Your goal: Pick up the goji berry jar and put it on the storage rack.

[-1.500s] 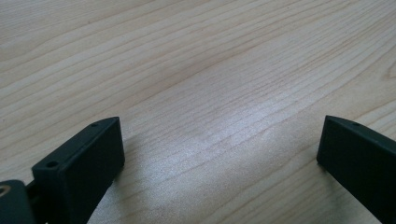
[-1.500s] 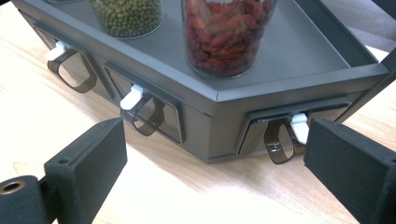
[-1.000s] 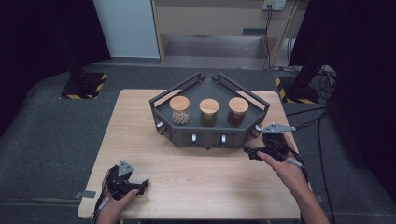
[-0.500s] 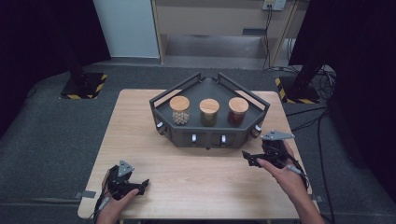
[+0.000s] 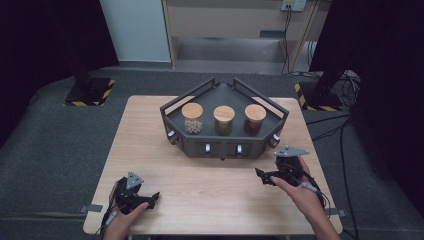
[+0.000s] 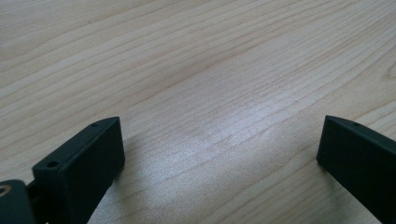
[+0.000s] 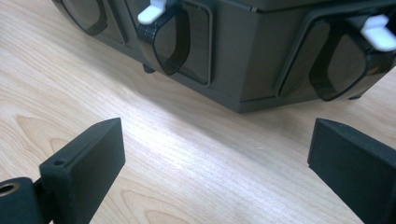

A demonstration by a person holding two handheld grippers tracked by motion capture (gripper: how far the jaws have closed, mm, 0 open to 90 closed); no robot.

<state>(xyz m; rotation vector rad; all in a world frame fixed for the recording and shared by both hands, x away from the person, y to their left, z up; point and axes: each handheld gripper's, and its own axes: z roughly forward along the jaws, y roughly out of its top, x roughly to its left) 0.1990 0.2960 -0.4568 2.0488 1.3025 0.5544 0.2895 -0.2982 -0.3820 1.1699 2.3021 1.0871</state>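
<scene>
The right hand-held gripper (image 5: 264, 177), jaws spread and empty, sits low over the worktop (image 5: 210, 195) near the dark jar rack (image 5: 226, 146); the left hand-held gripper (image 5: 150, 199) rests spread too.

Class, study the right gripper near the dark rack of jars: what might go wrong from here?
1. The right gripper, jaws open and empty, sits low beside the rack; a careless push forward might knock its white-tipped levers or shove the rack.
2. The three jars stand loose on top, so a jolt could tip them.
3. The left gripper lies near the table edge and might slip off.
</scene>
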